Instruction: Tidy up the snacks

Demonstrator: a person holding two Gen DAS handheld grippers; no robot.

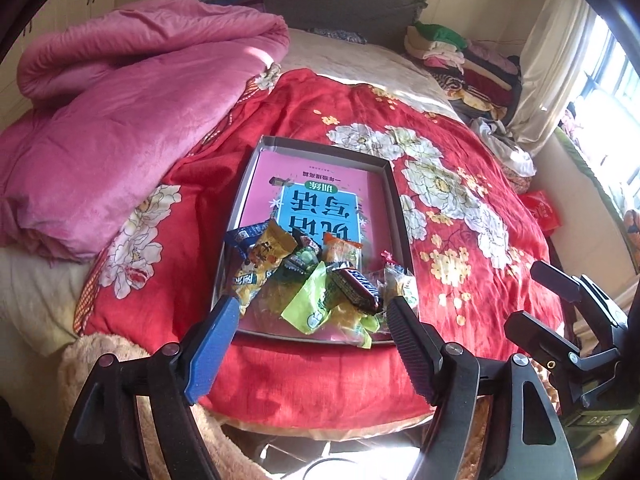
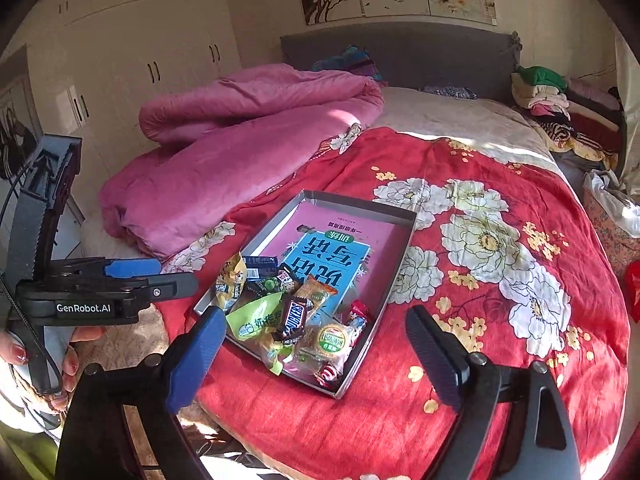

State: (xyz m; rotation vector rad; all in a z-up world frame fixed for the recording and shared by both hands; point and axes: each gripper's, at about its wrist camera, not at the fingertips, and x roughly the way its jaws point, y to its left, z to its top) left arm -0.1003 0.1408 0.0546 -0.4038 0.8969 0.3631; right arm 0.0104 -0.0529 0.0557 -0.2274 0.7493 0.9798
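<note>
Snacks (image 1: 316,276) lie heaped in the near end of a shallow grey box lid (image 1: 394,200), which rests on a red floral quilt (image 1: 460,240) spread over the bed. Inside the box lid, beyond the heap, a pink and blue book cover (image 1: 320,200) lies flat with its printed characters upside down to both cameras. Within the heap, a brown Snickers bar (image 2: 294,316) sits near the middle, a lime-green packet (image 2: 252,318) is just beside it toward the box lid's near left corner, a yellow packet (image 2: 232,278) lies against the box lid's left wall, and a round clear-wrapped cake (image 2: 332,340) with a red-and-white candy (image 2: 328,372) sits by the near right corner.

Left of the box lid, a pink blanket (image 1: 120,120) is bunched up on the bed; well beyond the box lid, folded clothes (image 2: 544,96) are stacked at the headboard end.

The left tool (image 1: 312,320) hangs above the box lid's near edge, its blue and black fingers spread wide with nothing between them. The right tool (image 2: 316,344) hovers over the same near end, its jaws likewise wide apart and empty. In the right wrist view a hand (image 2: 64,360) with red-painted nails grips the left tool's handle, left of the box lid.
</note>
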